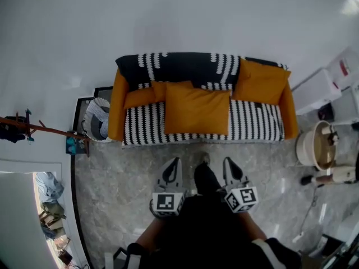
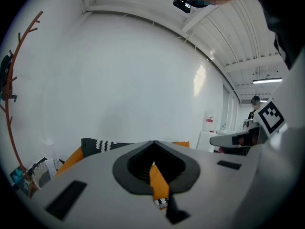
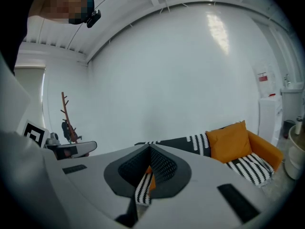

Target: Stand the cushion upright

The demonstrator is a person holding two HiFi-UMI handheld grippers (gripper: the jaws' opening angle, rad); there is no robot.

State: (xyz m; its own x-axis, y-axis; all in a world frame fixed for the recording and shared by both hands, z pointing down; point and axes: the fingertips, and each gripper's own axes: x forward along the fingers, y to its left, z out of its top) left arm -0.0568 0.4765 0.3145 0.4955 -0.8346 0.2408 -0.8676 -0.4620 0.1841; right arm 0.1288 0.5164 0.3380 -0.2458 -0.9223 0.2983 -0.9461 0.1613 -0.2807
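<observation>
In the middle of the head view, the large orange cushion lies on the black-and-white striped seat of the sofa, between a smaller orange cushion to its left and another orange cushion propped against the backrest at upper right. Lower in the frame, over the grey marbled floor, the left gripper and the right gripper point at the sofa, well short of it. Both have their jaws pressed together with nothing between them.
</observation>
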